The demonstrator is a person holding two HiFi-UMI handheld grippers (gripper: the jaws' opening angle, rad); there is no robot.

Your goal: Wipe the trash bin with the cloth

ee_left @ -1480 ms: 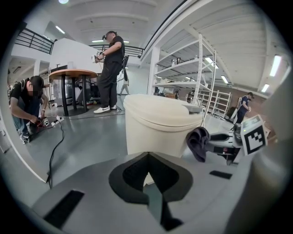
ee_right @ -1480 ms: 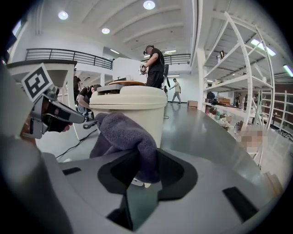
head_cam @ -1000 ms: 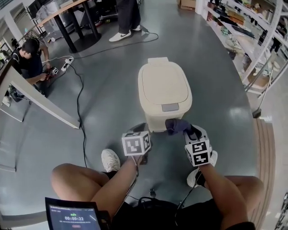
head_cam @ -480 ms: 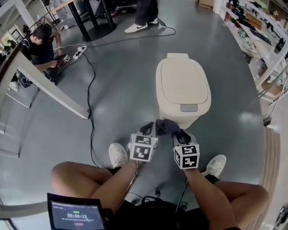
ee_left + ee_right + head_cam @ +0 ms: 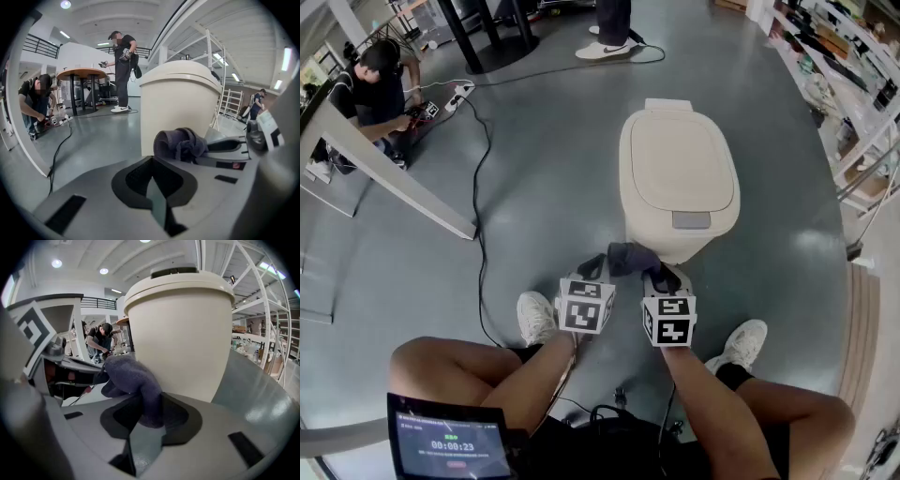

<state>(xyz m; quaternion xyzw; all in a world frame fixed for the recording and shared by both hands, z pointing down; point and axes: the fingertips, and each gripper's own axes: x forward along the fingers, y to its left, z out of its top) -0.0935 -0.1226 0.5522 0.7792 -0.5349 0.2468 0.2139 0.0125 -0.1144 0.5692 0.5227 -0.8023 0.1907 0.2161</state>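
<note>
Trash bin (image 5: 680,178): beige, lid down, upright on the grey floor straight ahead of us.
Cloth (image 5: 630,256): dark and bunched, hanging from the right tongs low at the bin's front wall; we cannot tell whether it touches.
Right gripper (image 5: 661,277): jaws clamped on a fold of the cloth.
Left gripper (image 5: 592,270): jaws together with nothing between them, just beside the right one.
Step in hand: we judge this the approach to the front wall, with wiping barely begun, if at all.
Next move calls for: pressing the cloth flat to the wall and sweeping across it, pinched firmly so the bunch does not slip; lid and sides remain.
</note>
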